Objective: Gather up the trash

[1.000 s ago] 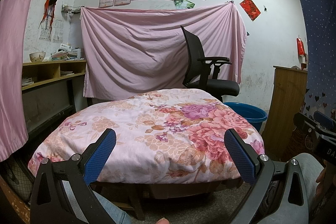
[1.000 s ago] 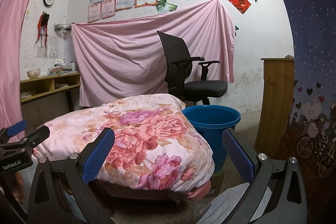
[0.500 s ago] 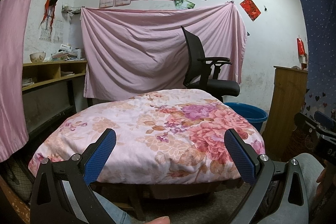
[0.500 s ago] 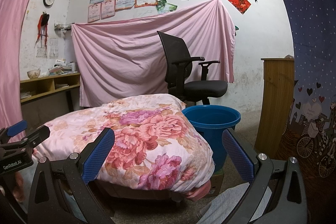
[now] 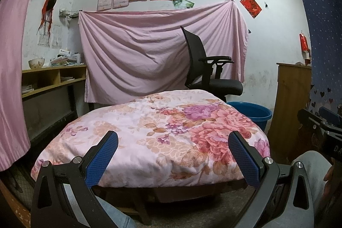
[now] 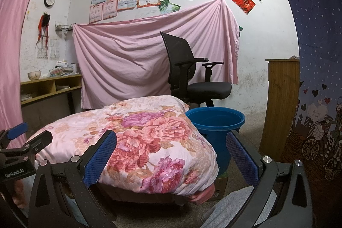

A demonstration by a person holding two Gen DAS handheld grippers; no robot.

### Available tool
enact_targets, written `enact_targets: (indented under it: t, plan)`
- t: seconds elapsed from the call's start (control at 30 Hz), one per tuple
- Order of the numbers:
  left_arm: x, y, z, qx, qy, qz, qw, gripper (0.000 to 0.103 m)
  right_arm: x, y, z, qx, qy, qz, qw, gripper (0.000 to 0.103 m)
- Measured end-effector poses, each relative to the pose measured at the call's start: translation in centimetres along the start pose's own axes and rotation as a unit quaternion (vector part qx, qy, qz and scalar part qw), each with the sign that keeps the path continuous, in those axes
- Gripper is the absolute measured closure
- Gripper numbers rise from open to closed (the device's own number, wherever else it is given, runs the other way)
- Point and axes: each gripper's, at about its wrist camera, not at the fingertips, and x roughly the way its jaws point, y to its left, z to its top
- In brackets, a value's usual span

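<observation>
Pink sheeting point(image 5: 149, 52) hangs across the back wall, far ahead of both tongs, with a row of certificates pinned above it. Straight in front of the tongs sits a low surface under a flowered quilt point(image 5: 154, 134), and nothing that looks like trash lies on it or anywhere else I can see. The job seems not to have begun: nothing is picked up and no litter is even spotted yet.

The left gripper point(image 5: 171, 155) has its blue pads wide apart and empty, held level before the quilt's near edge. The right gripper point(image 6: 168, 155) is likewise spread and empty, its right finger lined up in front of the blue bucket point(image 6: 215, 121). That bucket stands just beyond the quilt's far right corner, and I would guess it is where trash should go; its inside looks bare from here.

Behind the bucket is a black office chair point(image 6: 192, 78), and a wooden cabinet point(image 6: 280, 104) rises to the right of it. Off to the left a shelf point(image 5: 51, 78) carries a bowl and stacked papers. The quilt's bulk lies between the tongs and the floor behind it, so anything there is hidden.
</observation>
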Motion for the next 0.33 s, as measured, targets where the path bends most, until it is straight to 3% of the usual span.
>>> enact_targets:
  t: [0.33]
  plan:
    - [-0.03, -0.01, -0.04, 0.0, 0.001, 0.0, 1.0, 0.002, 0.01, 0.05, -0.01, 0.0, 0.001, 0.0, 1.0, 0.0]
